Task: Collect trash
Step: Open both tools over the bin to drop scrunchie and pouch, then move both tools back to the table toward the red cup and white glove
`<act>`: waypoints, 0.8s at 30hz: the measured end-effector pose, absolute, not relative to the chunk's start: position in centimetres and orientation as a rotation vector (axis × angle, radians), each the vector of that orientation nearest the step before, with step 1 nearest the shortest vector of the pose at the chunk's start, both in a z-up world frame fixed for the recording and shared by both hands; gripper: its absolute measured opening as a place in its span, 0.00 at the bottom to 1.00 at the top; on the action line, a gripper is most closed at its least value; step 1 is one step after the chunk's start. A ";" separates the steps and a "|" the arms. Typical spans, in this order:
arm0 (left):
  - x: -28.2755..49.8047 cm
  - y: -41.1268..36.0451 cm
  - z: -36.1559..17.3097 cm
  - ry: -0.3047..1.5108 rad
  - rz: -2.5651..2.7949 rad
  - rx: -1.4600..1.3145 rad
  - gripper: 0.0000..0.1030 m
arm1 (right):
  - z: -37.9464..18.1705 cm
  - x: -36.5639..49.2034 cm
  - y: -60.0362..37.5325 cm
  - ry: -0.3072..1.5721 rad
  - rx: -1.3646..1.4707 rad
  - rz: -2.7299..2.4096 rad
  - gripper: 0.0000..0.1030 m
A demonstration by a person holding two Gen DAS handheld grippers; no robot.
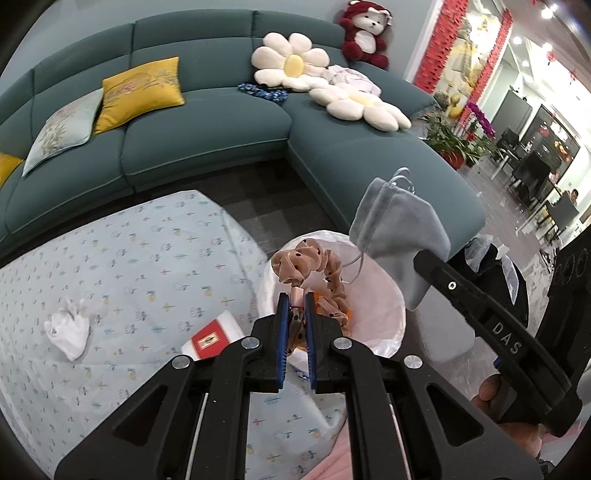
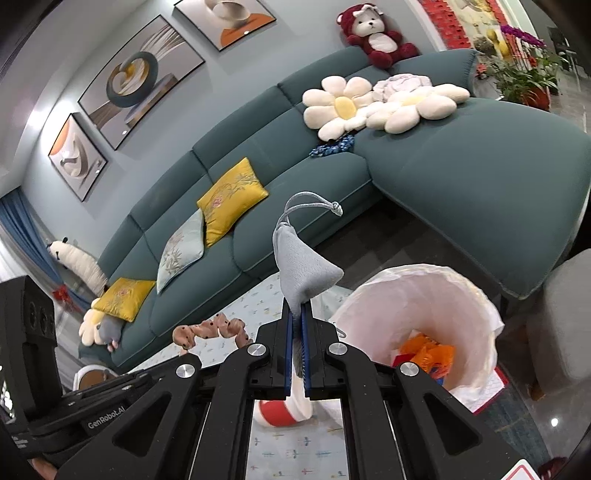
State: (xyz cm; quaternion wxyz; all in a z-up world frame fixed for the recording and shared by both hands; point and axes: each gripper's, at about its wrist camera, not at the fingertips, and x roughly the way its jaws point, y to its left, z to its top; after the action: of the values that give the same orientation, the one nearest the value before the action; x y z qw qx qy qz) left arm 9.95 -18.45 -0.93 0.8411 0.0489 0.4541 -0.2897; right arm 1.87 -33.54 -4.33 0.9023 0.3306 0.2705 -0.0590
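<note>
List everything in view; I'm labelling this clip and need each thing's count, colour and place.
scrunchie: one, tan with dark dots, in left gripper above bin
pouch: one, grey drawstring, in right gripper
bin: one, white liner, orange trash inside, beside table
crumpled tissue: one, white, on tablecloth
cup: one, red-and-white, on its side on table
sofa: one, teal, behind table
flower cushions: two, cream, on sofa
plush bear: one, red, on sofa back
left gripper: shut on scrunchie
right gripper: shut on pouch
</note>
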 end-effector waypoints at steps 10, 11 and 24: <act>10.6 -21.3 -0.8 0.932 -0.638 0.094 0.44 | -4.6 1.4 -35.8 0.551 0.689 -0.191 0.16; 10.6 -21.5 -0.7 0.925 -0.636 0.099 0.44 | -4.6 1.4 -36.0 0.546 0.691 -0.195 0.18; 11.0 -19.7 -0.6 0.927 -0.583 0.082 0.45 | -4.5 1.9 -34.4 0.560 0.663 -0.177 0.34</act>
State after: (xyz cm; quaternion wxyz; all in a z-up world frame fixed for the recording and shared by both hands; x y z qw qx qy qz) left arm 10.96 -19.75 -0.58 0.8530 0.0391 0.4405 -0.2771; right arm 1.92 -34.38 -4.49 0.9036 0.3206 0.2709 -0.0854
